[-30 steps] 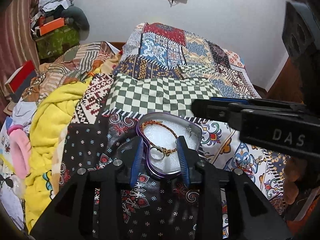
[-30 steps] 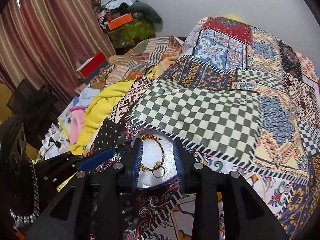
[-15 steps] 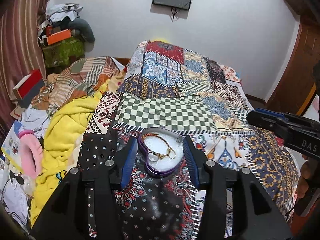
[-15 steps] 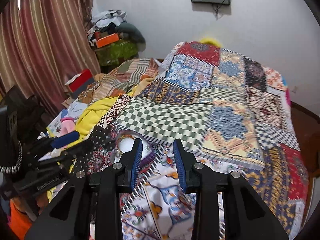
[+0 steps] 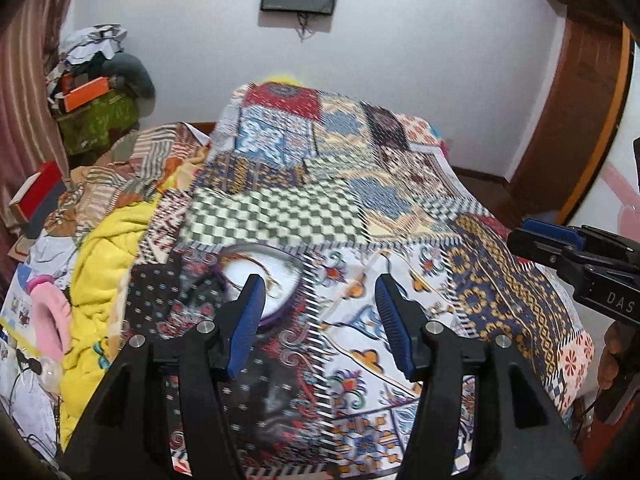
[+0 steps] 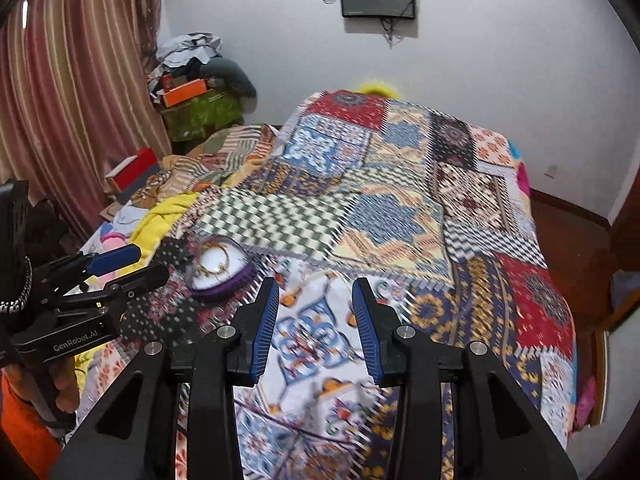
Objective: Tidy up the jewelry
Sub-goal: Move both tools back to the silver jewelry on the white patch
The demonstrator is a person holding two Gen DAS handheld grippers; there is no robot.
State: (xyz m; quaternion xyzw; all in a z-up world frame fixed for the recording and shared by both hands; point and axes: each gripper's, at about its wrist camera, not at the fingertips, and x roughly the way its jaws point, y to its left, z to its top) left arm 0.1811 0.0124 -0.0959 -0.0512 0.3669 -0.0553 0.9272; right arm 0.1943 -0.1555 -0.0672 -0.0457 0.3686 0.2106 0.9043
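Both tools lifted clear above the patchwork bedspread [image 6: 400, 208], nothing gripped. Left gripper [image 5: 320, 320] spread wide, blue pads [image 5: 246, 320] far apart and empty. Right gripper [image 6: 314, 328] parted about as far, likewise empty.

Purple heart-shaped tray [image 6: 222, 268] resting on the cloth, ahead and to the left of the right fingers, partly hidden behind the left finger in the left wrist view. Gold chain [image 6: 216, 262] coiled on its white lining, with what looks like a ring or two among the loops; too blurred to separate.

Judged step: pulling away with the jewelry already in the tray, or casting about for another piece. To do it well: keep both sets of fingers high and off the tray rim, since a nudge would tip the tray on soft bedding and spill the chain. Scan the busy cloth slowly; small gold pieces would vanish against this pattern.

Count: one tray, one chain for certain, rings uncertain, two grippers, no loose jewelry found on the spread
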